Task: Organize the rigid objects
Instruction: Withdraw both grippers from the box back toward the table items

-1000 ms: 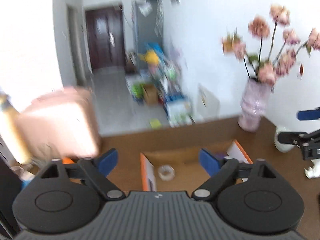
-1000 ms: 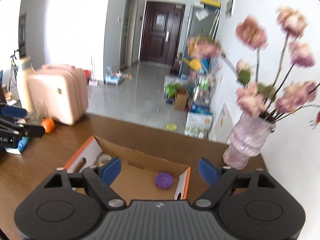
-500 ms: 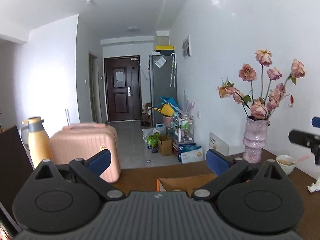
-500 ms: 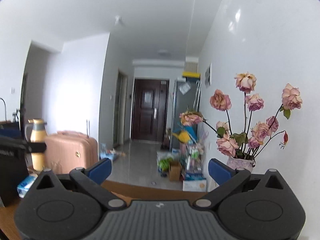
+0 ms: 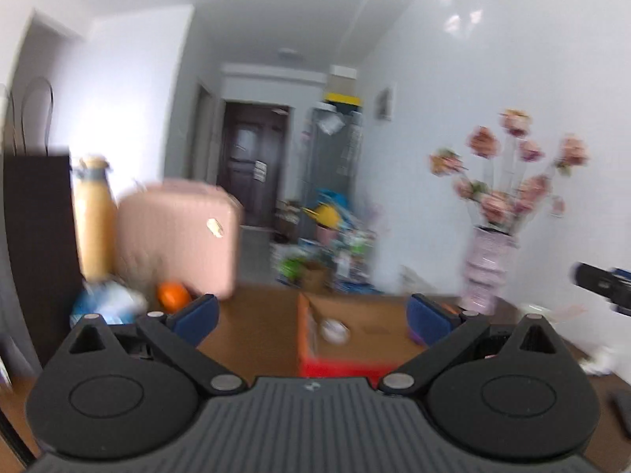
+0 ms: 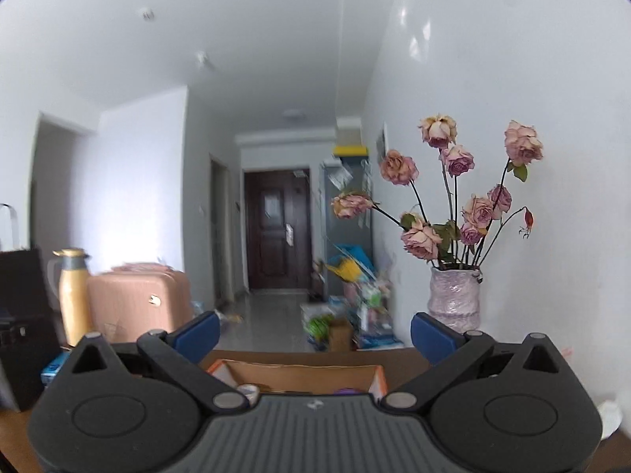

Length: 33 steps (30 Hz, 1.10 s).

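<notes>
I take the open cardboard box (image 5: 366,331) on the brown wooden desk (image 5: 252,335) as my landmark: it is a shallow carton, plain brown inside, with orange outer walls and a white flap. Inside it, near its left wall, a small roll of tape (image 5: 334,330) lies flat, pale and ring-shaped, and by its right wall I see a sliver of a purple thing (image 6: 346,391), too hidden to tell its shape. My left hand-held gripper (image 5: 311,315) is spread to its widest, blue pads well apart, holding and touching nothing; the box sits between and beyond its fingers. My right hand-held gripper (image 6: 313,329) is equally wide and also empty, and its black ribbed body covers the near edge of the box. In the left wrist view everything is blurred by motion. Left of the box an orange (image 5: 172,295), round and glossy, rests on the desk, with a pale blue packet (image 5: 106,301) further left. Behind those stand a pink hard-shell suitcase (image 5: 179,232) with ribbed sides and a tall yellow flask (image 6: 73,295) with a grey collar. Right of the box, against the white wall, a lumpy lilac vase (image 6: 455,295) holds dried pink roses (image 6: 477,209) on thin dark stems. Further right a crumpled white tissue (image 5: 601,358) lies on the desk.
</notes>
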Each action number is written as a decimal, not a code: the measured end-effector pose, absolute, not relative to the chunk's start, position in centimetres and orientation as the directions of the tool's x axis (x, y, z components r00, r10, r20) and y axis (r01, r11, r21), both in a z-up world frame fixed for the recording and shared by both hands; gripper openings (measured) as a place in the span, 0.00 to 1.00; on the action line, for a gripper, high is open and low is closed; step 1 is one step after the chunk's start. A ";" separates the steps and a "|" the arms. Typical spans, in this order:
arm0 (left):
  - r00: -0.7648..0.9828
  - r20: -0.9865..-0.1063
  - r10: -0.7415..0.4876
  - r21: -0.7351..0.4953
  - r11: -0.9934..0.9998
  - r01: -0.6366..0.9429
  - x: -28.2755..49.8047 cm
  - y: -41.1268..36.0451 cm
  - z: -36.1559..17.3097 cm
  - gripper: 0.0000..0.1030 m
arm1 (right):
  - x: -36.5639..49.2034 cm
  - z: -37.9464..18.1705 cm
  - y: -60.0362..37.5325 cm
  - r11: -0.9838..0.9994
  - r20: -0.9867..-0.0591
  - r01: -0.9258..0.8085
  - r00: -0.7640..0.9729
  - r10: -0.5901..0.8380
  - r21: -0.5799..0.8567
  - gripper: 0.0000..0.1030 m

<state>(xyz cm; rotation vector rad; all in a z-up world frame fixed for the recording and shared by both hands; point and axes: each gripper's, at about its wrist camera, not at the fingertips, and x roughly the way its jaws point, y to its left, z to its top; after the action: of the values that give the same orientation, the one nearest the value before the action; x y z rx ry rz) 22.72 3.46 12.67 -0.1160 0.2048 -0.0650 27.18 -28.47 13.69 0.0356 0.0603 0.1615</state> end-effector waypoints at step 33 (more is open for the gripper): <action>0.979 -0.191 0.077 0.087 0.994 -0.061 9.4 1.8 -0.4 1.00 | 9.3 -2.4 -26.4 0.984 -0.100 -0.175 0.979 0.177 0.026 1.00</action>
<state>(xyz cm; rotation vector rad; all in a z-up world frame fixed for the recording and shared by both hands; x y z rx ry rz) 9.40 1.75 -0.43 0.0805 0.1956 0.0698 9.25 -26.42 -2.36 0.0170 0.1018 0.1771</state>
